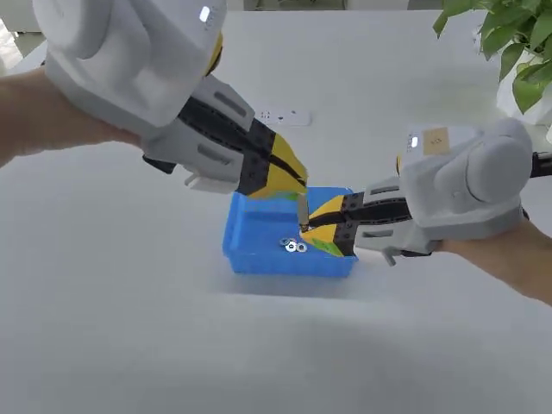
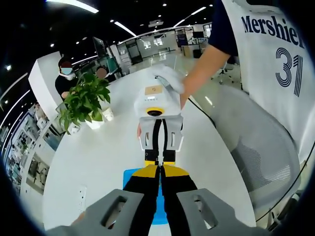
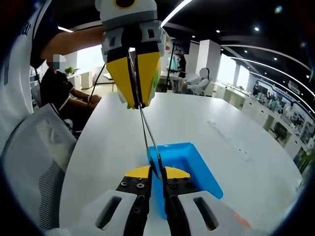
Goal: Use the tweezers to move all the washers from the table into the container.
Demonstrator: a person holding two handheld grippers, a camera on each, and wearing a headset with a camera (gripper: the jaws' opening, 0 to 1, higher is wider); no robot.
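Observation:
A blue container [image 1: 250, 226] sits on the white table [image 1: 121, 310], with a small cluster of washers [image 1: 295, 247] inside near its front wall. Above it my two grippers meet tip to tip. The thin metal tweezers [image 1: 302, 211] run between them. My left gripper [image 1: 293, 177] comes down from the upper left and is shut on the tweezers' upper end. My right gripper [image 1: 310, 226] reaches in from the right, shut on their lower end over the container. In the right gripper view the tweezers [image 3: 146, 137] slant from the left gripper [image 3: 134, 101] down into the right gripper [image 3: 156, 174], beside the container [image 3: 189, 164].
A white power strip [image 1: 285, 116] lies on the table behind the container. A potted plant [image 1: 509, 43] stands at the far right corner. An office chair [image 2: 261, 147] sits beside the table, and people sit in the background.

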